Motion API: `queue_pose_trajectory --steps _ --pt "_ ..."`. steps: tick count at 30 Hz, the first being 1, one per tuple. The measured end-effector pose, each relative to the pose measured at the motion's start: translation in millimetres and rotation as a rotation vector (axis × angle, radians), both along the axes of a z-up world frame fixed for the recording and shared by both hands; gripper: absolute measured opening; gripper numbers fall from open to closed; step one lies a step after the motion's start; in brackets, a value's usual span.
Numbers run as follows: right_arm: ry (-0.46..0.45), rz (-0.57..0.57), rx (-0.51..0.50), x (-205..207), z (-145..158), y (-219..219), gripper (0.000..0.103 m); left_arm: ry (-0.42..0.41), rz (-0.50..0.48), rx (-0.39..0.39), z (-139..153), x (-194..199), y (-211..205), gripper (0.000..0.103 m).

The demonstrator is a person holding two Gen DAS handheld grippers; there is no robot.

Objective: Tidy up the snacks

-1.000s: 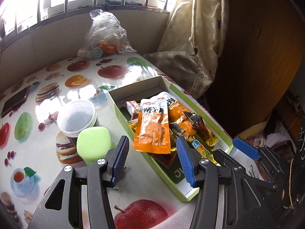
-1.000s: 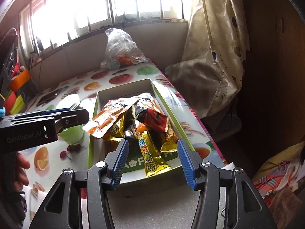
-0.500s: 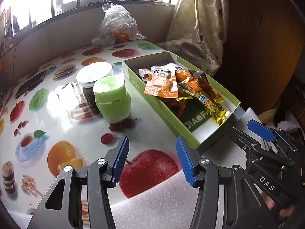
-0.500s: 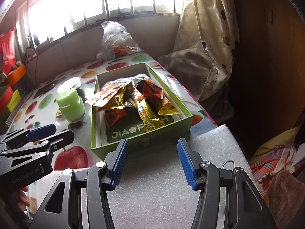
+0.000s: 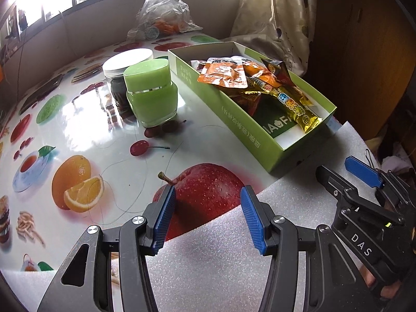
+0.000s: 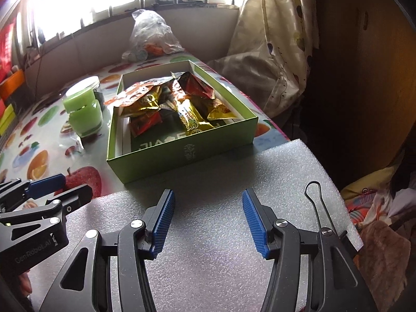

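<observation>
A green cardboard box (image 5: 241, 127) (image 6: 182, 156) sits on the fruit-print table and holds several snack packets: an orange pouch (image 5: 223, 75), a gold wrapped bar (image 5: 293, 104) (image 6: 191, 122) and red packets (image 6: 195, 85). My left gripper (image 5: 206, 218) is open and empty, low over the near table edge, well short of the box. My right gripper (image 6: 206, 221) is open and empty over the foam sheet, in front of the box. Each gripper shows in the other's view: the right one (image 5: 348, 176), the left one (image 6: 59, 187).
A green jar (image 5: 150, 93) (image 6: 83, 109) and a white-lidded jar (image 5: 124, 65) stand left of the box. A clear plastic bag (image 5: 161, 13) lies at the table's far end. A white foam sheet (image 6: 221, 234) covers the near edge. Curtain and wooden cabinet are to the right.
Both grippers have pulled back from over the box toward the near table edge and lowered. The snacks stay in the box. Both remain open.
</observation>
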State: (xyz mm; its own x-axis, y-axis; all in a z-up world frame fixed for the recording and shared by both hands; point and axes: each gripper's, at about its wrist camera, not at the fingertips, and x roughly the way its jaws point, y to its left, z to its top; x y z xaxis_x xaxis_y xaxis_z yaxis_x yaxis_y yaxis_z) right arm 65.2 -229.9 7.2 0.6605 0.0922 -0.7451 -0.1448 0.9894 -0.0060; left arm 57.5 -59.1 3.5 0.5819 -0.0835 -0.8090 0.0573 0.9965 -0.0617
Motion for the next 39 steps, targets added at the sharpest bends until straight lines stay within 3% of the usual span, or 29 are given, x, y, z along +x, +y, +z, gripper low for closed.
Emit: queue_pose_trajectory --steps 39 --pt "-0.01 -0.015 -0.01 -1.0 -0.3 0.4 0.055 -0.028 0.018 -0.011 -1.6 -4.5 3.9 0.053"
